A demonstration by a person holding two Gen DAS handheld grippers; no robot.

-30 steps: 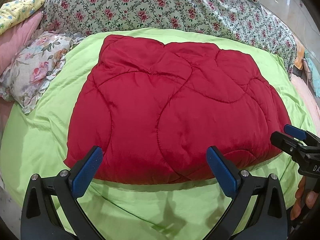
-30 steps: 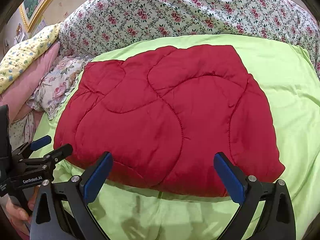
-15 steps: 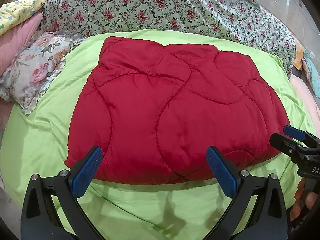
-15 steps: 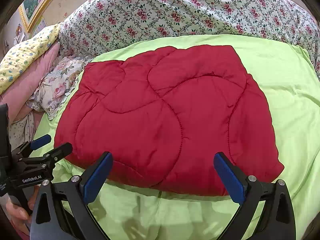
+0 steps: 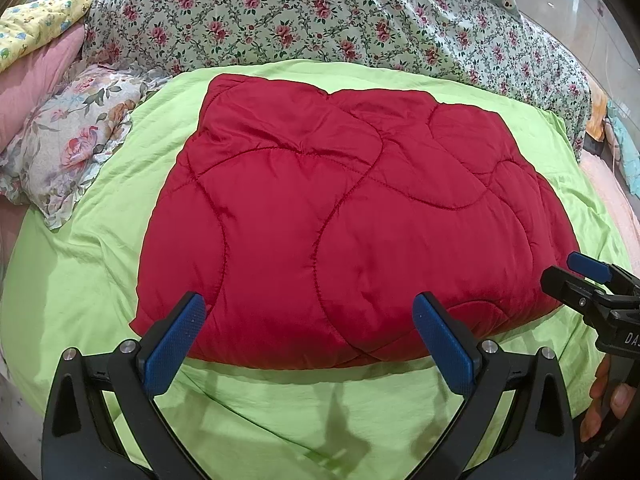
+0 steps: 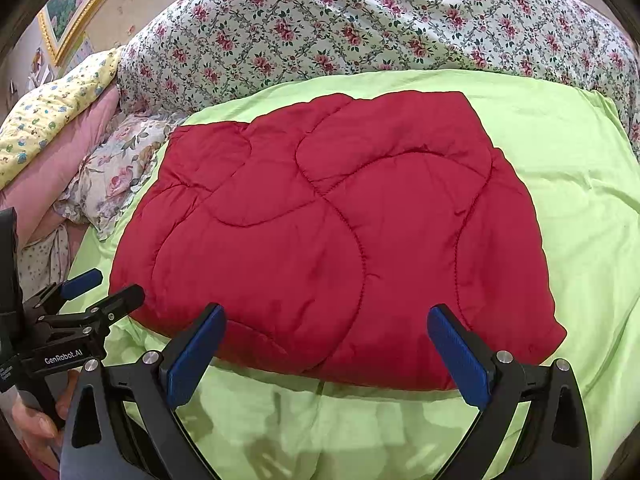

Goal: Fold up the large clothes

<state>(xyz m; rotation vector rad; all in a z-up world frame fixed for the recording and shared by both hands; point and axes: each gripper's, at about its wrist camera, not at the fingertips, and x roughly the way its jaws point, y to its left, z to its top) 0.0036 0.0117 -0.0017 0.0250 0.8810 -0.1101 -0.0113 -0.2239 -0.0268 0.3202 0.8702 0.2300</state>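
From the left wrist, the folded red quilt (image 5: pixel 352 220) lies flat on the green bedsheet (image 5: pixel 80 280), its near edge just beyond the left tongs (image 5: pixel 308 340), spread wide and empty. From the right wrist, the right tongs (image 6: pixel 328 352) likewise gape, the quilt's edge just ahead.

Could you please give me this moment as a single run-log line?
left gripper: open, empty | right gripper: open, empty | red quilt: folded, flat on green sheet | both at near edge
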